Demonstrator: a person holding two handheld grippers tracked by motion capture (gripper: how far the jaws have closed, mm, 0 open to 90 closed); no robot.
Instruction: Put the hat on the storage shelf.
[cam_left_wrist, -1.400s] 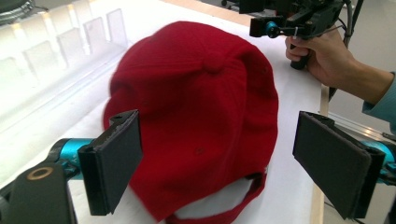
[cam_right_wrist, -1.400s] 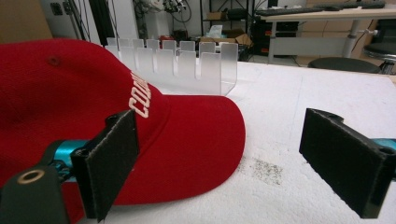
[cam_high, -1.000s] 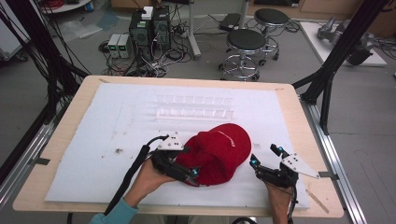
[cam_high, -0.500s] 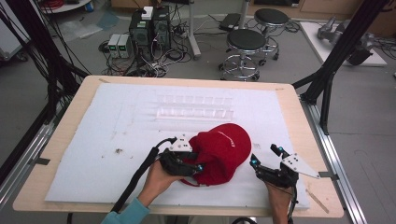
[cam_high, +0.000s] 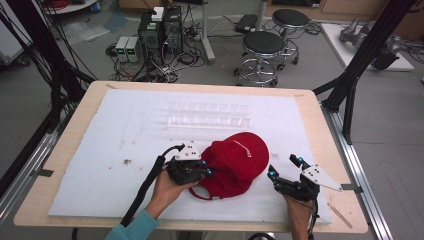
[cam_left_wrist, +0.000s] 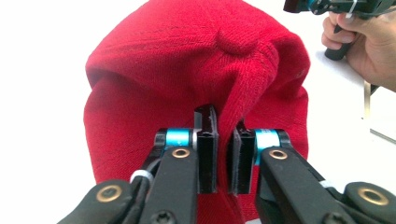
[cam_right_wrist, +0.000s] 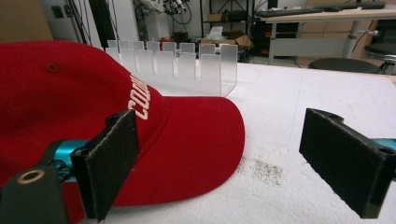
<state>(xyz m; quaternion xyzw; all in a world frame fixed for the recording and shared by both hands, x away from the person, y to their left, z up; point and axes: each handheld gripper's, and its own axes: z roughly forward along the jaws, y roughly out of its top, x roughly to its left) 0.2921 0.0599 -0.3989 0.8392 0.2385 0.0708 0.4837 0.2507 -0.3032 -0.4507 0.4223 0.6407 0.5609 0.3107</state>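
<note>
As we read the high view, the scene breaks down as follows.

Carrier: we see a wooden table (cam_high: 60, 150) covered by a white foam sheet (cam_high: 100, 145); places below refer to the edges of that sheet.

Task object: we find a red cap (cam_high: 235, 162) lying right of the middle of the sheet, closer to its near edge than to its far one. Its brim points toward the far right, and white lettering runs across the front.

Left gripper (cam_high: 197, 170): we see it at the cap's near-left side. Its jaws have just been closing, and in the left gripper view they stand almost together, pinching a fold of the cap's red fabric at the back of the crown.

Left hand (cam_high: 167, 187): we see it come in from the near edge, wrapped around the gripper's handle, with a teal sleeve at the wrist.

Right gripper (cam_high: 286, 170): we see it resting near the sheet's near right corner, just beside the cap and not touching it. Its jaws stand wide apart with nothing between them; in the right gripper view the cap's brim lies just past the left jaw.

Clear rack (cam_high: 207, 114): we see a slotted transparent stand toward the far edge, behind the cap.

Dark specks (cam_high: 126, 161): we note a small patch on the sheet, left of the left gripper.
</note>
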